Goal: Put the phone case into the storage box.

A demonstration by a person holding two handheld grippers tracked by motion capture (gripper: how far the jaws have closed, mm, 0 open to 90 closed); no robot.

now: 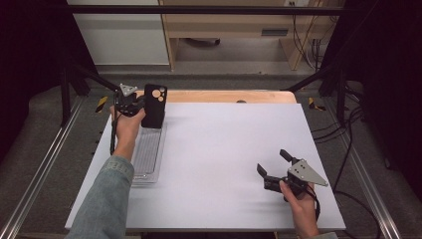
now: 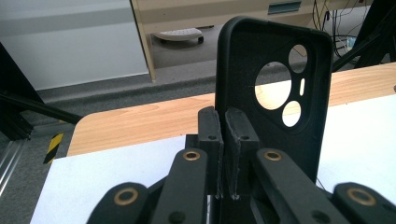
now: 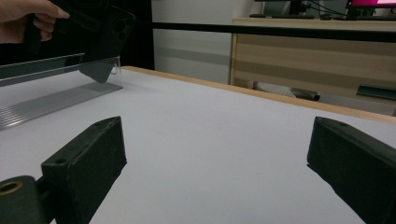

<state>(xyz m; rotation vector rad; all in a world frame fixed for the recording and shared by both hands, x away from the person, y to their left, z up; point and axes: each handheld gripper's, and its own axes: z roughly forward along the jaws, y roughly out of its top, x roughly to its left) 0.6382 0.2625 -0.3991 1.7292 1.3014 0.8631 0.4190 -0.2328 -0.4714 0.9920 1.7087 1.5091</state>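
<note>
While our left gripper (image 1: 141, 105) clamps the edge of the black phone case (image 1: 154, 105), we hold it upright above the far end of the clear tray (image 1: 148, 152) at the table's left side. Our right gripper (image 1: 272, 163) rests near the white table's (image 1: 224, 149) front right corner, jaws spread wide and holding nothing.

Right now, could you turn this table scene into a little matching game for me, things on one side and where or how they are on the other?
Things:
1. phone case
2. clear tray
3. left claw
4. right claw

States:
A. open, holding nothing, low over the white table
B. lying flat along the table's left edge
C. black, held upright above the tray's far end
D. shut on the case's edge

Pairs: 1-C, 2-B, 3-D, 4-A
</note>
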